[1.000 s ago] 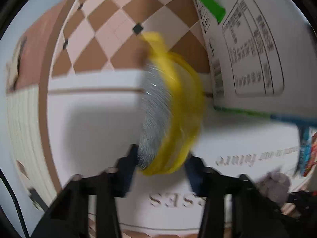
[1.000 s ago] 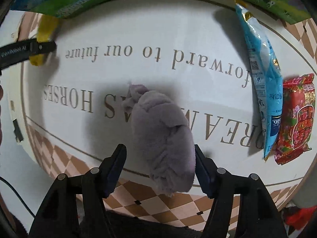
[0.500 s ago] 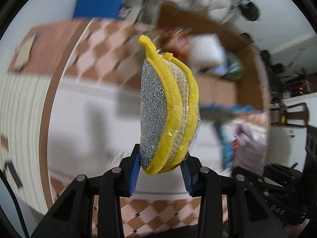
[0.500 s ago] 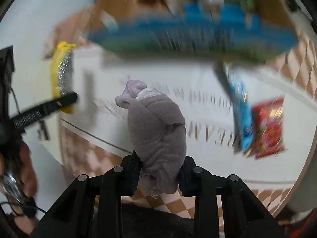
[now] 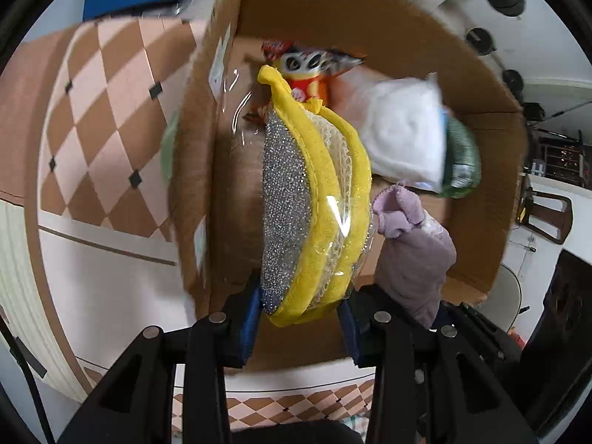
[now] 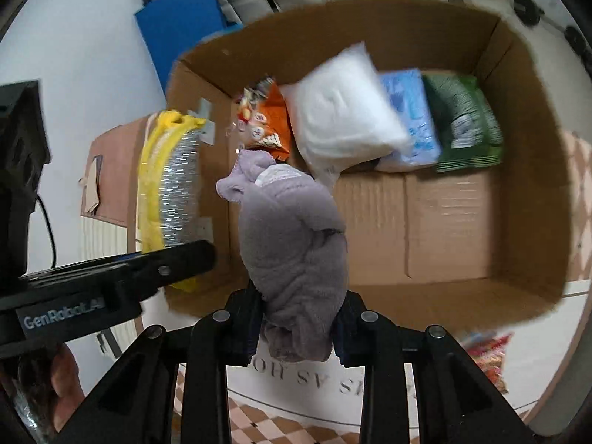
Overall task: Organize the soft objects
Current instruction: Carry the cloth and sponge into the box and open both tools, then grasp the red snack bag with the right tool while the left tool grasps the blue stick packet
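1. Four soft packs already lie at the far end of the cardboard box (image 6: 525, 222); two items are not yet placed.
2. Left gripper (image 5: 301, 318): pointing steeply down over the box's left wall, clamped on the yellow scouring pad (image 5: 314, 214).
3. Right gripper (image 6: 299, 327): pointing down, pinching the purple cloth (image 6: 292, 244) above the box's near-left floor.

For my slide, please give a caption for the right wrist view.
Right gripper holds a purple cloth over an open cardboard box.

A home room, checkered rug (image 5: 92, 118), cardboard box (image 6: 444, 222) of household packets, wooden chair (image 5: 547, 214)
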